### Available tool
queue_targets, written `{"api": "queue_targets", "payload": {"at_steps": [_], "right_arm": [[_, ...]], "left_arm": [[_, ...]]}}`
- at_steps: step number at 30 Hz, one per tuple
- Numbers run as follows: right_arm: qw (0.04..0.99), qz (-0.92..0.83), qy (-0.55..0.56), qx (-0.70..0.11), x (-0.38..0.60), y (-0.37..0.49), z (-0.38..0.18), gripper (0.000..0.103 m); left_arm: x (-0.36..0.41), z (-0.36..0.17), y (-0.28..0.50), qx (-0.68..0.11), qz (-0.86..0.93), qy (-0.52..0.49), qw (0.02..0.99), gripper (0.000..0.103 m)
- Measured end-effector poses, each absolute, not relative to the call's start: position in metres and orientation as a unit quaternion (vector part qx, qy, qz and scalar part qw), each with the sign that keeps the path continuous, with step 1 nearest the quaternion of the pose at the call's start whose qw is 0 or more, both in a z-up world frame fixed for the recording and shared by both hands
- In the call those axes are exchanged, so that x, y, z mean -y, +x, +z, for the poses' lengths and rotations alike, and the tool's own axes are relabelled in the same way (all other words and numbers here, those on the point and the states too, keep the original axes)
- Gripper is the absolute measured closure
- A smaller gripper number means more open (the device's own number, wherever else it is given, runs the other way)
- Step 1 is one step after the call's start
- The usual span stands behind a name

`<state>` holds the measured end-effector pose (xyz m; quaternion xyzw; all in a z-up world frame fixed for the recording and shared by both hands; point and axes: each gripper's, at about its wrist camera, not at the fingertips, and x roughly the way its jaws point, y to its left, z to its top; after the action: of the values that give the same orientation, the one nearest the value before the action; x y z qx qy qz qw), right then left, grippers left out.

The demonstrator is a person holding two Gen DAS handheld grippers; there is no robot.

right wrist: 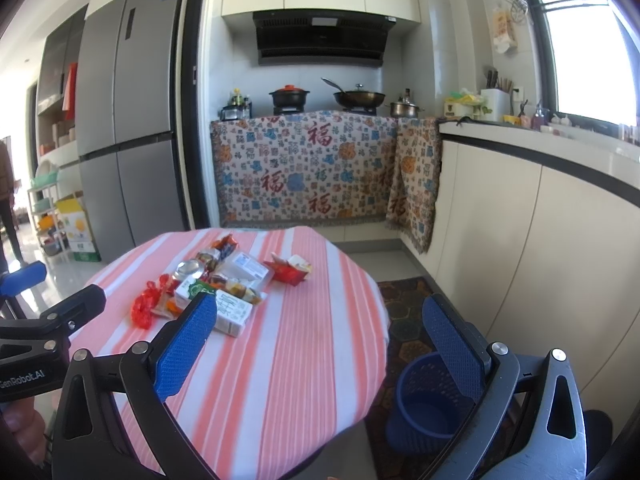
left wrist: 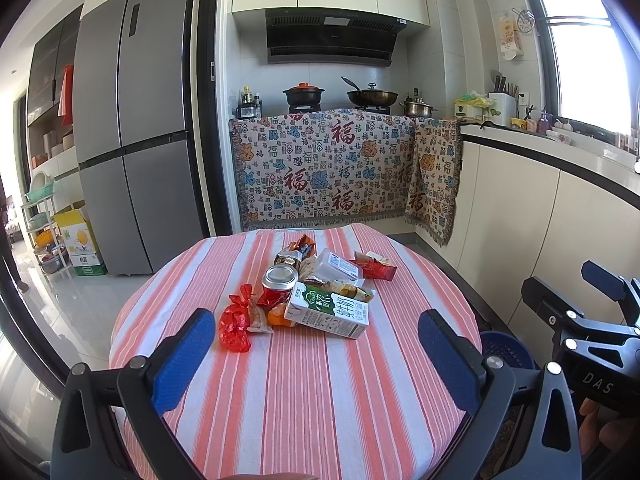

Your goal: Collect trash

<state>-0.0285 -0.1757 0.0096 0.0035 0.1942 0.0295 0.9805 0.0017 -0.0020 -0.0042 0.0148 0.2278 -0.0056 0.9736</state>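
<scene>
Trash items lie clustered near the middle of a round table covered with a red-and-white striped cloth. Nearest the cameras lies a green-and-white milk carton on its side; just behind it stands a red drink can with a silver top. To the left of the carton lies a crumpled red plastic bag, touching a small orange wrapper. Behind the can are a clear plastic box with a white label and several foil snack wrappers; a flattened red-and-white paper carton lies at the right edge of the cluster.

Left gripper, with blue padded fingers, hovers above the near side of the table, jaws spread wide and holding nothing. Right gripper hovers beside it, likewise wide apart and empty; in its view the left finger overlaps the milk carton, though contact cannot be told.

On the patterned floor mat beside the table stands a blue perforated plastic wastebasket, seen between the right gripper's fingers. A grey refrigerator and a stove counter draped with a patterned cloth occupy the background.
</scene>
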Motion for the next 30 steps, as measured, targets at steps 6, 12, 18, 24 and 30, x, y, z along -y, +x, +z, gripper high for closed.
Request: {"api": "queue_targets", "payload": {"at_steps": [6, 12, 18, 24, 30], "right_arm": [[0.980, 0.030, 0.003, -0.195, 0.176, -0.030, 0.008, 0.000], [0.980, 0.029, 0.004, -0.196, 0.176, -0.030, 0.008, 0.000], [0.979, 0.033, 0.002, -0.200, 0.175, -0.030, 0.006, 0.000], [0.978, 0.035, -0.001, -0.205, 0.172, -0.028, 0.004, 0.000], [0.976, 0.032, -0.002, -0.213, 0.173, -0.021, -0.007, 0.000]], "left_arm": [[0.003, -0.005, 0.002, -0.228, -0.006, 0.014, 0.974, 0.000], [0.003, -0.005, 0.002, -0.228, -0.006, 0.014, 0.974, 0.000], [0.014, -0.013, -0.003, -0.229, -0.002, 0.014, 0.973, 0.000], [0.007, -0.017, 0.000, -0.241, -0.001, 0.012, 0.971, 0.000], [-0.002, -0.041, 0.012, -0.271, 0.010, 0.013, 0.962, 0.000]]}}
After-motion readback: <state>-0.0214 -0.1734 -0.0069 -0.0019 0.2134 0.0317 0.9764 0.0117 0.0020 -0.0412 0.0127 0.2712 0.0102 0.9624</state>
